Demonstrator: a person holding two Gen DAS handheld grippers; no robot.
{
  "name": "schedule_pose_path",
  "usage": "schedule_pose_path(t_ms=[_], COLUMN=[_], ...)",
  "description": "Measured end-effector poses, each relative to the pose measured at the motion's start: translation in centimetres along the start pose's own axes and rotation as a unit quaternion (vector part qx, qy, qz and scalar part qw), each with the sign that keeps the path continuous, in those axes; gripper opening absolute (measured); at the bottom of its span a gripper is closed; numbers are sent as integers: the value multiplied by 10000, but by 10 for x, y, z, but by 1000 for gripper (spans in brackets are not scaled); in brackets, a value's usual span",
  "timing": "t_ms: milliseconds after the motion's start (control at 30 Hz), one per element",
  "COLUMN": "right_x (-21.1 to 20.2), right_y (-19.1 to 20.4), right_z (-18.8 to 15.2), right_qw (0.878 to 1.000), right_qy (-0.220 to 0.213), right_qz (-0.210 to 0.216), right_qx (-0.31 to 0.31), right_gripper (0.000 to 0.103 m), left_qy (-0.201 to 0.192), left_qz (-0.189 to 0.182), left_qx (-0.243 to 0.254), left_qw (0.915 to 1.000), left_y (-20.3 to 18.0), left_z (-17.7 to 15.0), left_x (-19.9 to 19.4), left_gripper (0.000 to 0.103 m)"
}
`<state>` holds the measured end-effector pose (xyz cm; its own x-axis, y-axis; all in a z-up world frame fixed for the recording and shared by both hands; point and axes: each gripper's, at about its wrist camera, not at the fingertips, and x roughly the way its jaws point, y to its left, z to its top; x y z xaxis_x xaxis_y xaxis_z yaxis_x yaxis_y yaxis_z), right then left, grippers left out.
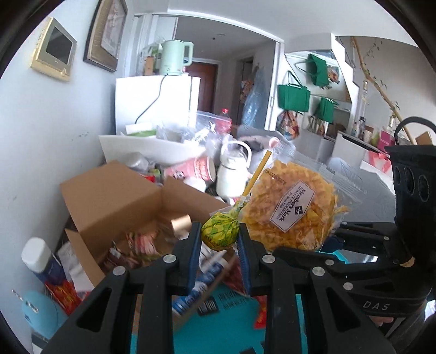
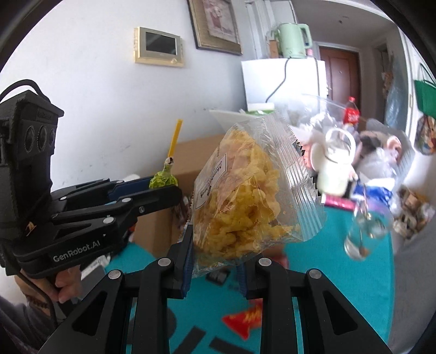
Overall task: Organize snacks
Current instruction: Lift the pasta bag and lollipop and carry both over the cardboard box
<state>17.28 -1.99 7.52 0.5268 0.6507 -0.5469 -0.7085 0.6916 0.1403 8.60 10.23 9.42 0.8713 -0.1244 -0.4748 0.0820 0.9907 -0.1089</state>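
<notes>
Above the open cardboard box [image 1: 122,207], you carry 2 snacks for packing: left gripper [image 1: 219,239] clamped on the lollipop [image 1: 220,231], right gripper [image 2: 214,258] pinching the chip bag [image 2: 245,196].

White wall [image 2: 95,89] with framed picture [image 2: 215,26] and intercom panel [image 2: 158,46], white fridge [image 2: 283,81], brown door [image 2: 342,73] beyond.

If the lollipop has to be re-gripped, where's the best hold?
Take the yellow stick just above the wrapped head, closing across it from the side. It is thin, rigid and juts up clear, while the left claw already pinches the lollipop by its rounded, crinkly head.
</notes>
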Motion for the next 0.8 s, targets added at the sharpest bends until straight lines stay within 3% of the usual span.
schedule_pose_path(t_ms=[567,800], right_x=[97,140], right_y=[-40,-53], right_z=[64,72], right_qw=[9999,9997], right_qy=[-10,57], right_qz=[121,-40], right_qx=[69,254], right_gripper=[26,26], left_qy=[-69,155], left_qz=[398,957], left_qx=[-446,-361], left_qw=[9982,9946], left_y=[65,83], left_z=[47,48], left_x=[79,113], left_gripper=[25,25])
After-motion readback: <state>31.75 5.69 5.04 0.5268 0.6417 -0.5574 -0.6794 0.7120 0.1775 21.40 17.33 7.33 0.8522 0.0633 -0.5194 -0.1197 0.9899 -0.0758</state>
